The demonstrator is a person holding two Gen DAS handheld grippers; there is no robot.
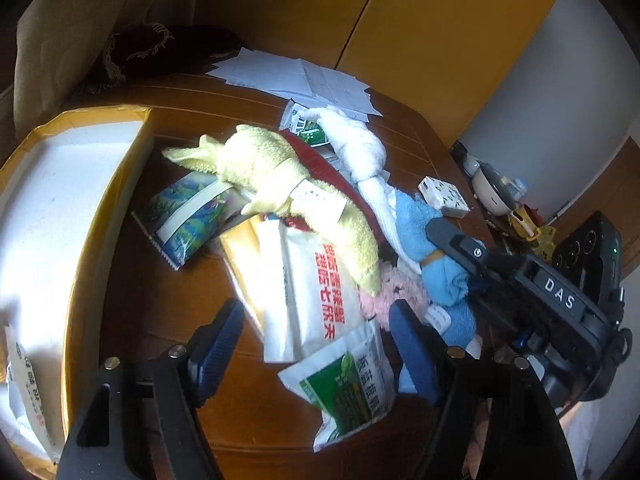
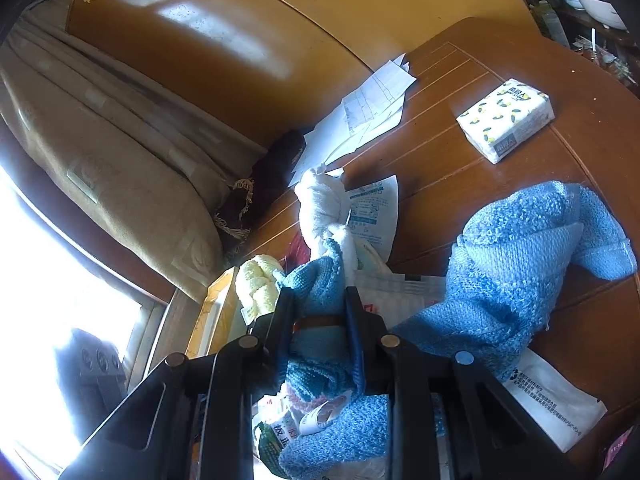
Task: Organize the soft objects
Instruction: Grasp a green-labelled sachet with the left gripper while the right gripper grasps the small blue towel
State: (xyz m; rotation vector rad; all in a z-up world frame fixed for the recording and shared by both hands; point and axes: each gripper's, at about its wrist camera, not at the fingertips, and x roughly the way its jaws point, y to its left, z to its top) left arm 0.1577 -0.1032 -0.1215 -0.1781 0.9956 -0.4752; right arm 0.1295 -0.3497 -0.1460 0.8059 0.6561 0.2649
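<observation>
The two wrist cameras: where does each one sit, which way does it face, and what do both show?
Left wrist: on the left hand-held gripper, facing down at packets on the wooden table; its open fingers show.
Right wrist: on the right hand-held gripper, looking across the table; its fingers clamp the blue towel.
Shared: blue towel, yellow towel, white towel, tissue pack.

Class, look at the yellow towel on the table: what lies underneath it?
Under the yellow towel show a dark red item, a blue-green packet and a white packet with red writing. How far each runs beneath it is covered.
</observation>
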